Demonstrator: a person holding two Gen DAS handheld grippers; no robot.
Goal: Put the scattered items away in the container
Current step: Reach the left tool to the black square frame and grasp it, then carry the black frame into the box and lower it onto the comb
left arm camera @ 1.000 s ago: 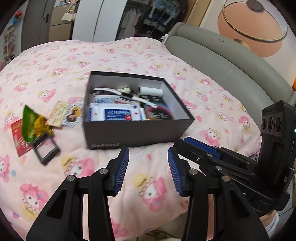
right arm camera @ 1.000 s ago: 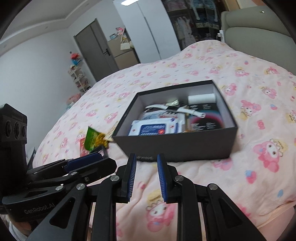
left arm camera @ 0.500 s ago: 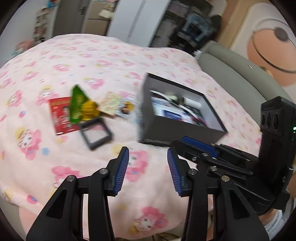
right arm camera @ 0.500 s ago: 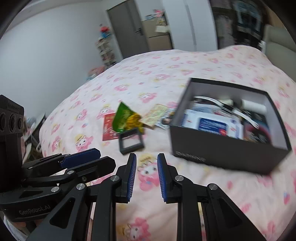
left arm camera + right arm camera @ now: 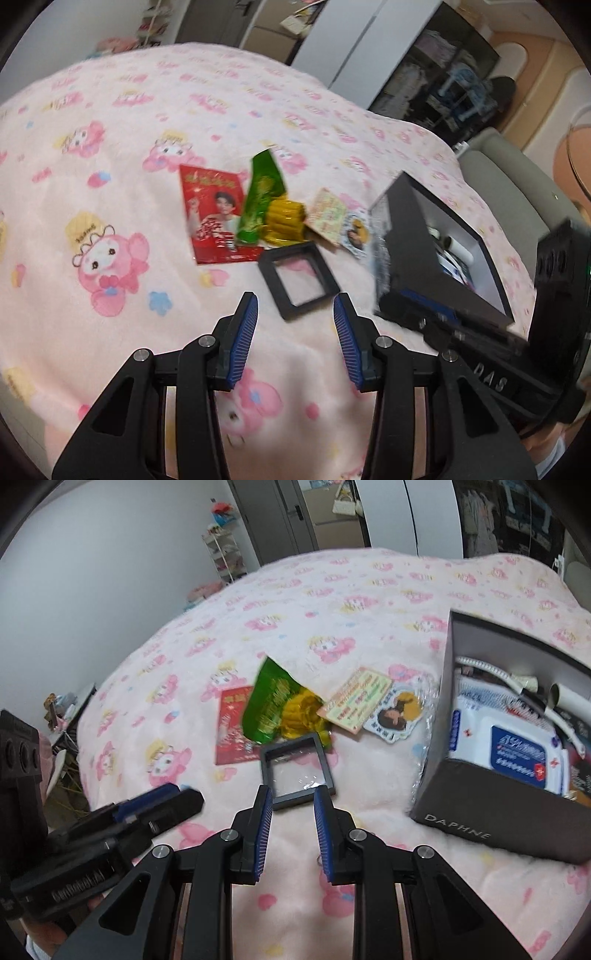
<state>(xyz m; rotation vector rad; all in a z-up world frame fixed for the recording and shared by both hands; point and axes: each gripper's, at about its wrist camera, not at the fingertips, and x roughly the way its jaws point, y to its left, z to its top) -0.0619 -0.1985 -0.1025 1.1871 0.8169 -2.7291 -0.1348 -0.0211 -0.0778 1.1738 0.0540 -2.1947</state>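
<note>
Right now a small black square frame (image 5: 297, 283) with a clear window is lying flat on the pink cartoon-print blanket (image 5: 110, 147), and everything else is sitting around it. Touching its far edge, a green and yellow snack packet (image 5: 264, 201) is lying across a red printed card (image 5: 212, 214) beyond the frame. Beyond the frame and toward the box, a pastel patterned card (image 5: 356, 699) is overlapping a round-faced character sticker (image 5: 397, 710). To one side of the frame, well apart from it, the dark grey open box (image 5: 491, 805) marked DAPHNE is sitting with a white and blue wipes pack (image 5: 509, 749) and a white tube inside.

Both grippers are hanging just short of the frame's near edge. The left gripper (image 5: 295, 317) is holding its blue-padded fingers (image 5: 243, 332) moderately apart, with only blanket showing between them. The right gripper (image 5: 292, 812) is keeping a narrower gap, its fingers empty and touching nothing, the frame's near corner sitting just beyond their tips.
</note>
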